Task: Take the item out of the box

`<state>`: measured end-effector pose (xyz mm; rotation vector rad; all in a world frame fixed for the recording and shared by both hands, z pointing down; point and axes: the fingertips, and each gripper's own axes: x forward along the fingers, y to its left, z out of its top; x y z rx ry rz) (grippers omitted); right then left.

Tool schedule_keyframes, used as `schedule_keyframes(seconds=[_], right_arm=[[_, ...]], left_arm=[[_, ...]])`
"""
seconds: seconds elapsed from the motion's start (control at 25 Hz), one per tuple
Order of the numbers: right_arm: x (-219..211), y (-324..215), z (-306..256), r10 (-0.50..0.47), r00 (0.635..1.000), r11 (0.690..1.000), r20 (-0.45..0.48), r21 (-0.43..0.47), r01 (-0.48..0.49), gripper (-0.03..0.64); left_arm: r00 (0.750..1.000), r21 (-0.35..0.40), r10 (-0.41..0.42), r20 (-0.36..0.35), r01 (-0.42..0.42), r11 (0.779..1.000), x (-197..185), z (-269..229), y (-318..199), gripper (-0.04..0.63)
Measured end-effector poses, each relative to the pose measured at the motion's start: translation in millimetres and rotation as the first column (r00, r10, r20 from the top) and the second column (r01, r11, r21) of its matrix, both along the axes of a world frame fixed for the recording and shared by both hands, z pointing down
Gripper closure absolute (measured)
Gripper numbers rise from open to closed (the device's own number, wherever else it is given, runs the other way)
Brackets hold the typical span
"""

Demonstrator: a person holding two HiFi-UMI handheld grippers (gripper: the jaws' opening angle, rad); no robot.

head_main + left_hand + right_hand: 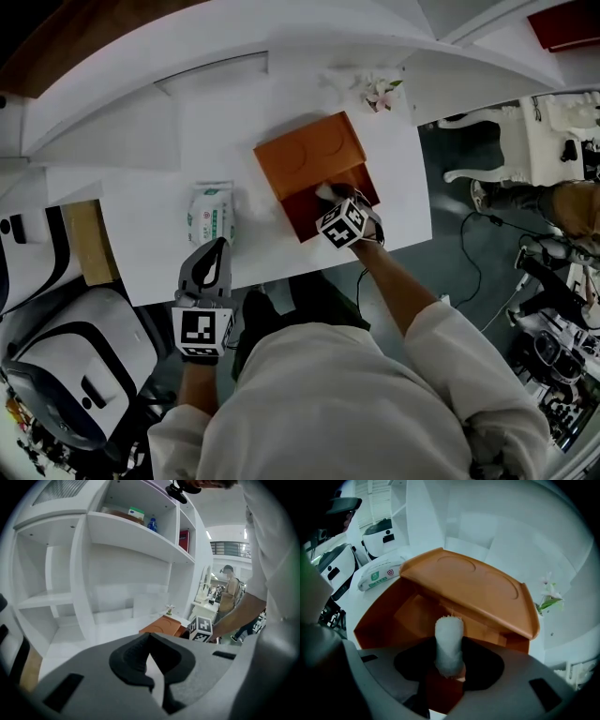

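- White desk (pixel 141 244) set into white shelving; bare top lies between the wipes pack (pixel 211 214) and the orange box (pixel 298 214); the box stands near the desk's right edge, a small flower (pixel 382 92) beyond it.
- We see the box's lid (pixel 473 585) tilted back, with its opening toward us; a white fuzzy roll (pixel 449 641) is inside.
- Our right gripper (pixel 450 665) points steeply down into the box, jaws clamped on the roll.
- Our left gripper (pixel 219 244) hovers at the desk's near edge, just beside the pack, jaws together.

The right tool (pixel 449 670) hides the white roll's (pixel 449 639) lower end.
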<state>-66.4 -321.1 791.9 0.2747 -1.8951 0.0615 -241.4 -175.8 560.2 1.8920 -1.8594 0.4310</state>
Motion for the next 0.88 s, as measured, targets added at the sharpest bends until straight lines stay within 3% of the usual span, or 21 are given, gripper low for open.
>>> schedule_keyframes(seconds=[0.48, 0.68, 0.88], right_arm=[[4.4, 9.4, -20.4, 0.008, 0.999, 1.000, 0.037, 0.013, -0.009, 0.428], [7.9, 11.2, -48.4, 0.052, 0.993, 0.998, 0.109, 0.038, -0.056, 0.428], [6.4, 3.1, -90.5, 0.112, 0.964, 0.986, 0.243, 0.093, -0.138, 0.428]], left_arm=[[1.000, 0.024, 0.007, 0.006, -0.007, 1.000, -3.2, -10.4, 7.7, 0.591], [0.999, 0.042, 0.029, 0.016, -0.030, 0.999, 2.6, -21.8, 8.3, 0.591], [0.997, 0.081, 0.069, 0.038, -0.072, 0.994, 7.9, -38.4, 2.8, 0.591]])
